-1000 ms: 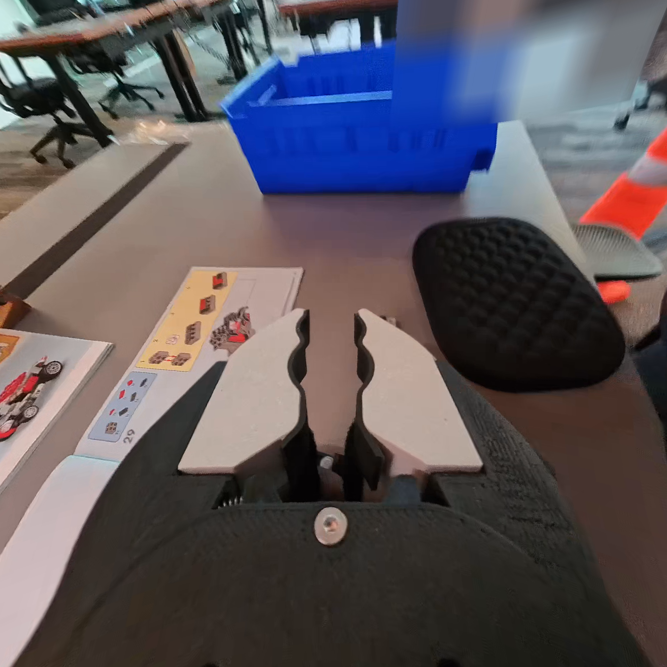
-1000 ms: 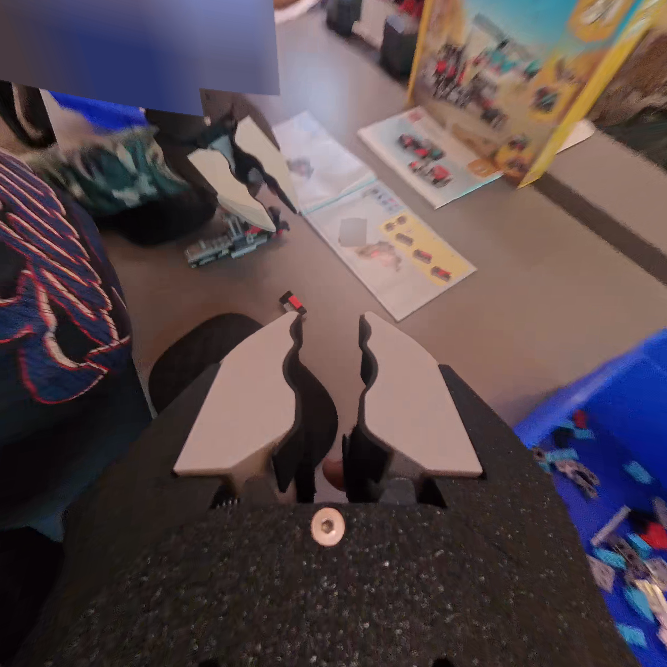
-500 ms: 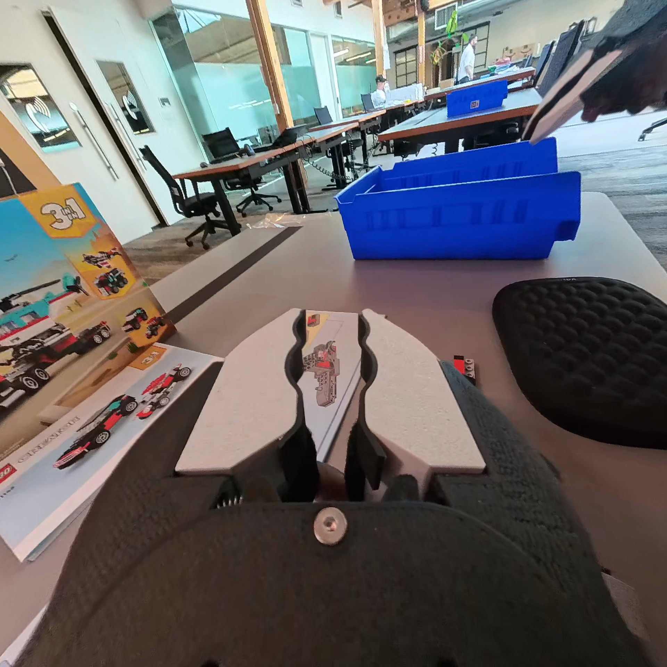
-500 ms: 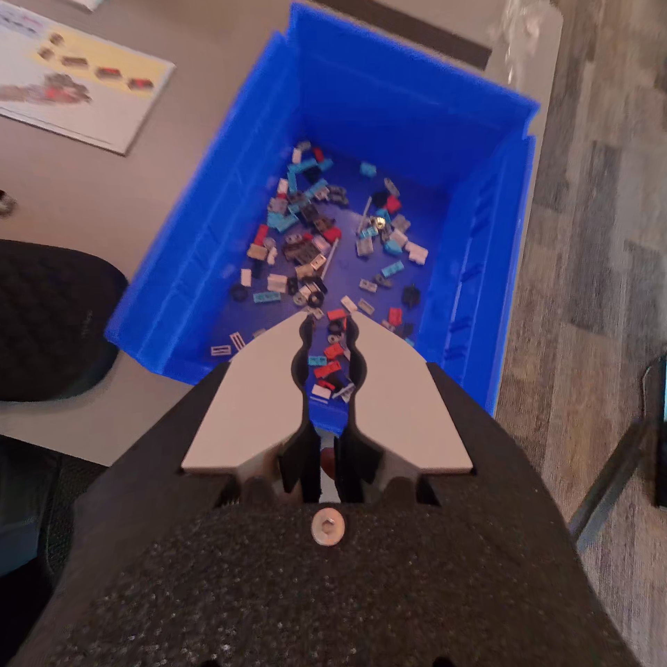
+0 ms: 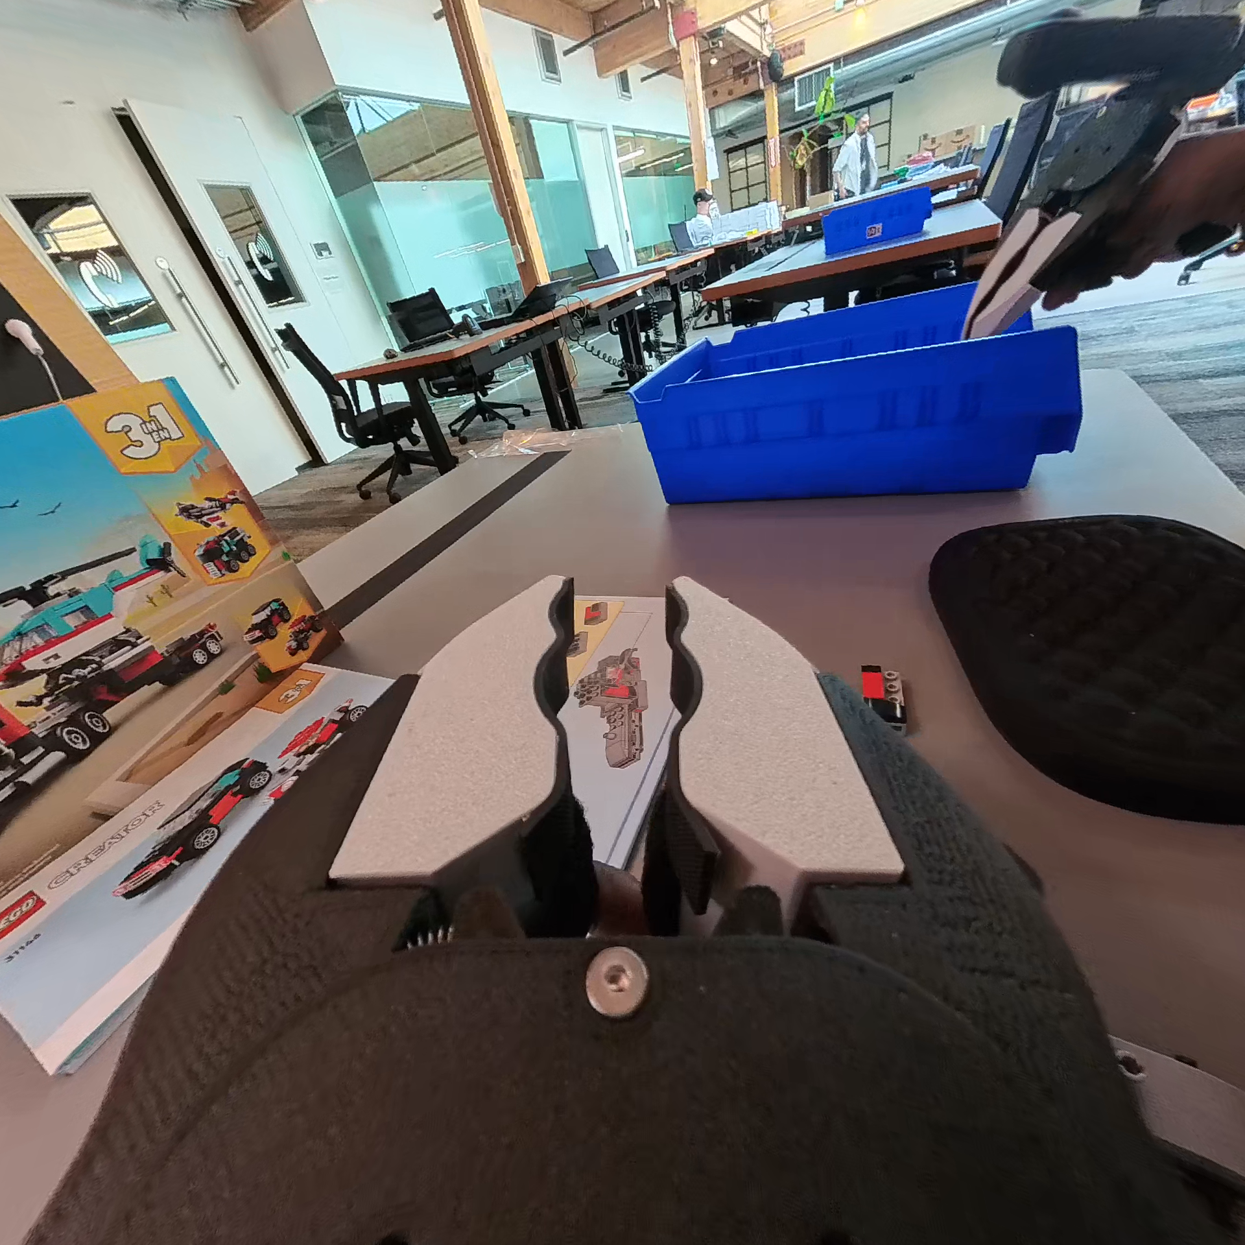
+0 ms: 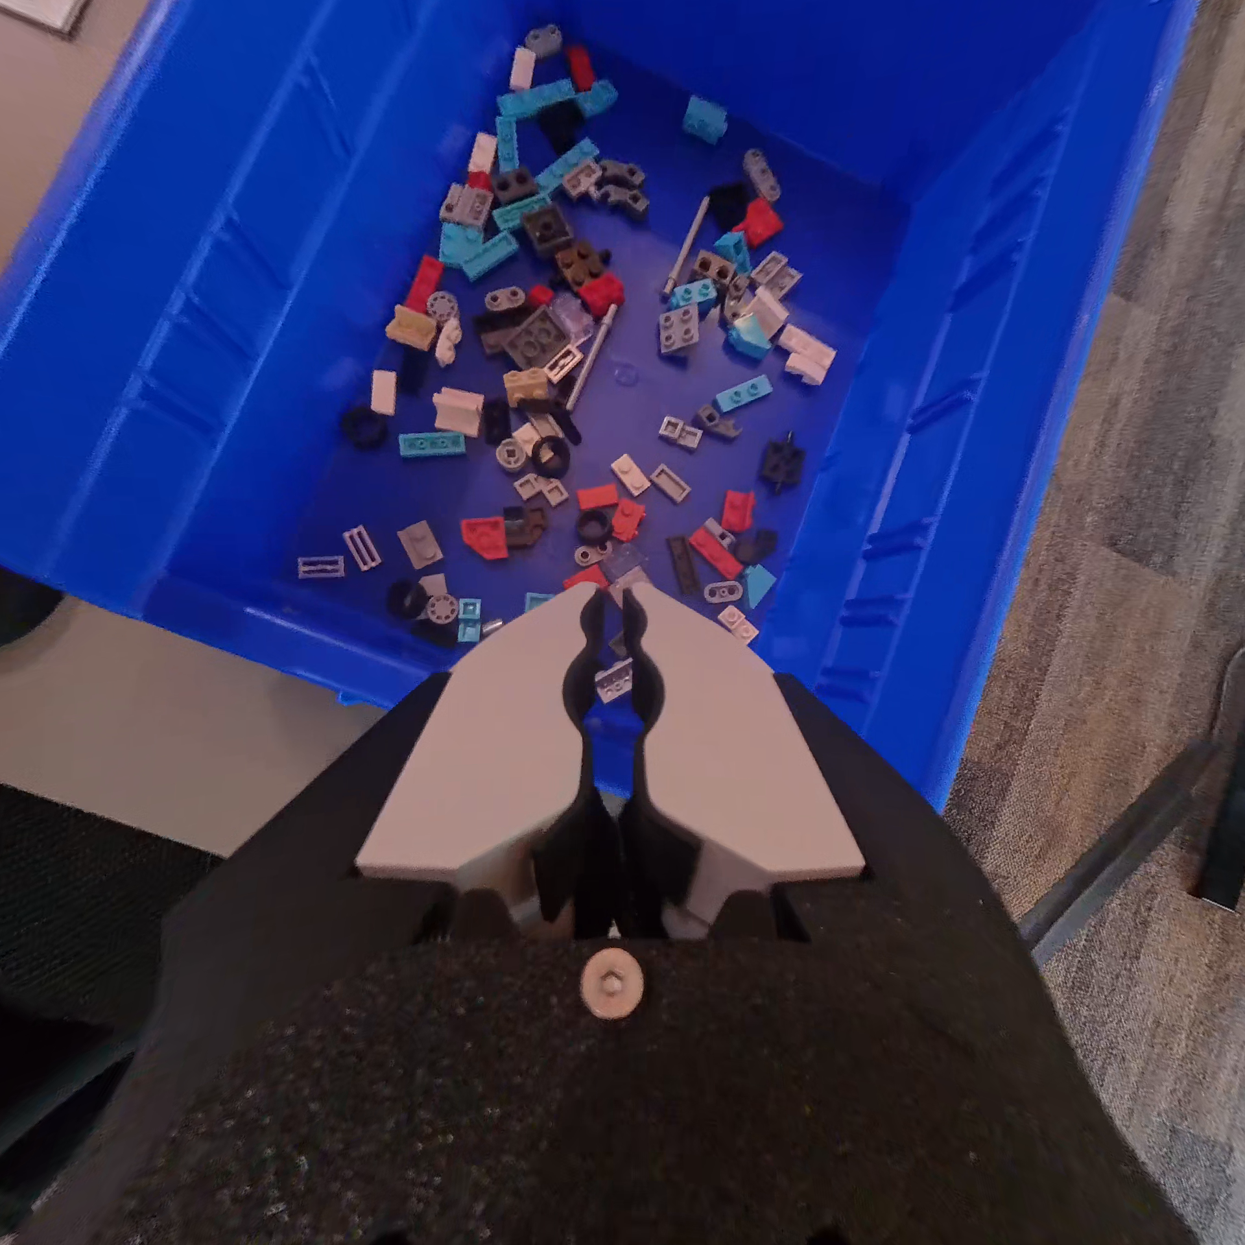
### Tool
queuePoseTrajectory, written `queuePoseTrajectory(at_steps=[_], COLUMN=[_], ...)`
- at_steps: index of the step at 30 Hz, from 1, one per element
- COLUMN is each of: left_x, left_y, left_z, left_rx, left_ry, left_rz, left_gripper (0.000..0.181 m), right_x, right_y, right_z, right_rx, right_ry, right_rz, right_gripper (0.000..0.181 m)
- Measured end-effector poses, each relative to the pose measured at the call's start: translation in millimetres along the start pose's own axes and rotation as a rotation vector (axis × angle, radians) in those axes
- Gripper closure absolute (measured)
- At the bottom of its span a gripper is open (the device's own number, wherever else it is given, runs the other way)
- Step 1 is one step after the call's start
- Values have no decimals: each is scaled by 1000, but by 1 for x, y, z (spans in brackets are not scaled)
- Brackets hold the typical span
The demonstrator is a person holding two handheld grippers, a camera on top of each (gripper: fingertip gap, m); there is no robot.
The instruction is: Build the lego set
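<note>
My right gripper [image 6: 612, 596], nearly closed and empty, hangs over loose bricks [image 6: 579, 350] in the blue bin [image 6: 202, 283]; left gripper [image 5: 620, 593] idles open, empty, above the instruction sheet [image 5: 616, 700]: building far from finished

A solid blue bin [image 6: 943, 337] holds teal, red, grey, black and white bricks [image 6: 572, 323].

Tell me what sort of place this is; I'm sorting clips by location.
Probably an open-plan office: rows of desks with office chairs, and glass-walled rooms behind the table.
</note>
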State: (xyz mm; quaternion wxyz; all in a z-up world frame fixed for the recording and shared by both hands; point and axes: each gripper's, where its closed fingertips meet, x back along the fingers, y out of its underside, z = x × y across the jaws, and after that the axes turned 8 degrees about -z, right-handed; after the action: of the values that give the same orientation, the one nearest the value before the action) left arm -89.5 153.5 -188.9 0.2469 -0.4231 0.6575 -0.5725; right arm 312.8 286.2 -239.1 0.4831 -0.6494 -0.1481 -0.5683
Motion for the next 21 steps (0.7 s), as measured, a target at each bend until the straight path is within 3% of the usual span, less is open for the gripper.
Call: queuePoseTrajectory(at_steps=[10, 17, 21], left_x=[1, 2, 3], left_y=[2, 7, 6], left_z=[-7, -10, -12], left_rx=[-5, -1, 20], left_ry=[-27, -42, -55], left_rz=[0, -28, -33], left_gripper=[156, 156, 156], right_x=[-8, -28, -42], right_y=[24, -6, -43], right_z=[0, -29, -37], right_rx=[10, 155, 200], right_ry=[-84, -200, -242], right_rz=[-152, -109, 15], right_gripper=[170, 157, 141])
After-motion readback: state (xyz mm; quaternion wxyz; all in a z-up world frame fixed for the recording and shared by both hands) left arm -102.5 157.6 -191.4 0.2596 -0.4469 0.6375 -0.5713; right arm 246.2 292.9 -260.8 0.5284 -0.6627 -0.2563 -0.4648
